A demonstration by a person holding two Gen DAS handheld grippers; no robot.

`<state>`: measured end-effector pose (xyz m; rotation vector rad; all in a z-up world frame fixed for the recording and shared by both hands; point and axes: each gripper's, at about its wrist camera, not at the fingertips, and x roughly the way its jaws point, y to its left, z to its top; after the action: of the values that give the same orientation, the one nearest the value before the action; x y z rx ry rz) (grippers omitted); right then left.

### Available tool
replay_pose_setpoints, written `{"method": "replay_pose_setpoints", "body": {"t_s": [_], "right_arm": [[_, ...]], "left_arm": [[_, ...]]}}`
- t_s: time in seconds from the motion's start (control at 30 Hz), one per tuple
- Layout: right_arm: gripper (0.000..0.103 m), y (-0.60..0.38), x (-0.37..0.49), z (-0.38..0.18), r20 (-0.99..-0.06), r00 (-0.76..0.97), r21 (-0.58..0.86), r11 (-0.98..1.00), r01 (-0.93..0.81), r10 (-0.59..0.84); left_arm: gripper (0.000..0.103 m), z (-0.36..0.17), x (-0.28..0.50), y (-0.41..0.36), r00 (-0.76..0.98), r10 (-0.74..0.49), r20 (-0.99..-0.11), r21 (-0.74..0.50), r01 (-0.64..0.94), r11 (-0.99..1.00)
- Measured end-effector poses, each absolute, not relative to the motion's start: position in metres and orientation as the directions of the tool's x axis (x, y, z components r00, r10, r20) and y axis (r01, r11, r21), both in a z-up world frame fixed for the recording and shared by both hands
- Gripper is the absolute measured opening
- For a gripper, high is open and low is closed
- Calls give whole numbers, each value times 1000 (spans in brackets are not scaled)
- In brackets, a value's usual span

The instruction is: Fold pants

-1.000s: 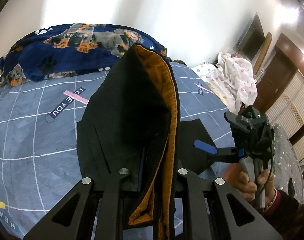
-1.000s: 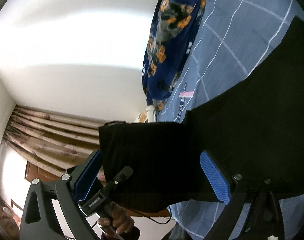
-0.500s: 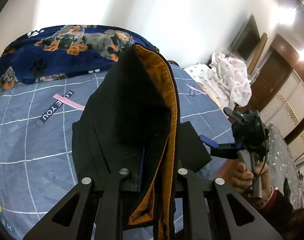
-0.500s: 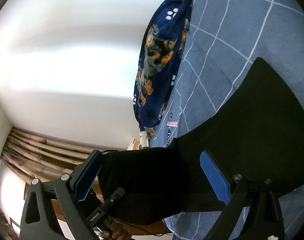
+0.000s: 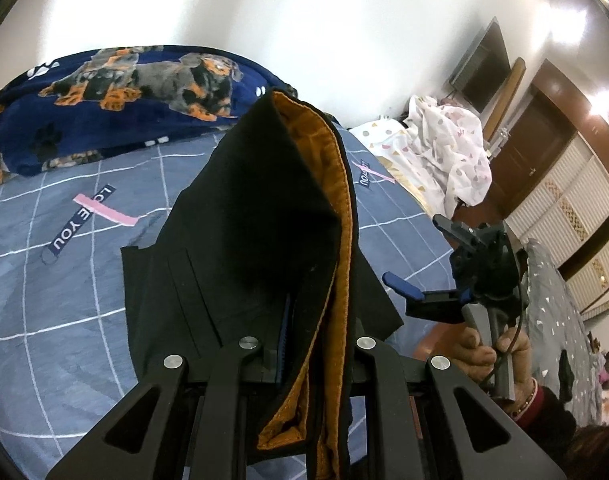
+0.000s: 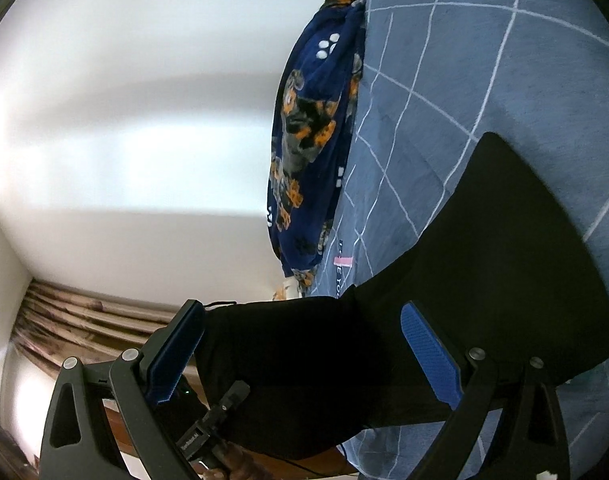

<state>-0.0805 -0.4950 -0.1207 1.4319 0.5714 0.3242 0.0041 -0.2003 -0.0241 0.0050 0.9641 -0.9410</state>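
- My left gripper (image 5: pixel 304 344) is clamped on the black pants (image 5: pixel 240 248), holding a bunched edge with orange lining up off the bed (image 5: pixel 64 288); the rest drapes onto it.
- My right gripper (image 6: pixel 300 356) stands apart, holding nothing.
- The cloth looks soft, limp and fairly thick; I judge the free far edge the place to grip.
- Only the left view shows the lining; only the right view shows the flat spread.

Right gripper (image 6: pixel 304 354) jaws spread, black pants (image 6: pixel 484 280) beyond
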Motion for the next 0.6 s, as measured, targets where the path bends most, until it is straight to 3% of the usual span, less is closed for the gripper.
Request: {"method": "replay_pose_setpoints", "body": {"t_s": [0.6], "right_arm": [[99, -513, -96, -138, -159, 836, 986, 37, 164, 525]], "left_arm": [[16, -37, 1, -241, 162, -666, -728, -403, 685, 607]]}}
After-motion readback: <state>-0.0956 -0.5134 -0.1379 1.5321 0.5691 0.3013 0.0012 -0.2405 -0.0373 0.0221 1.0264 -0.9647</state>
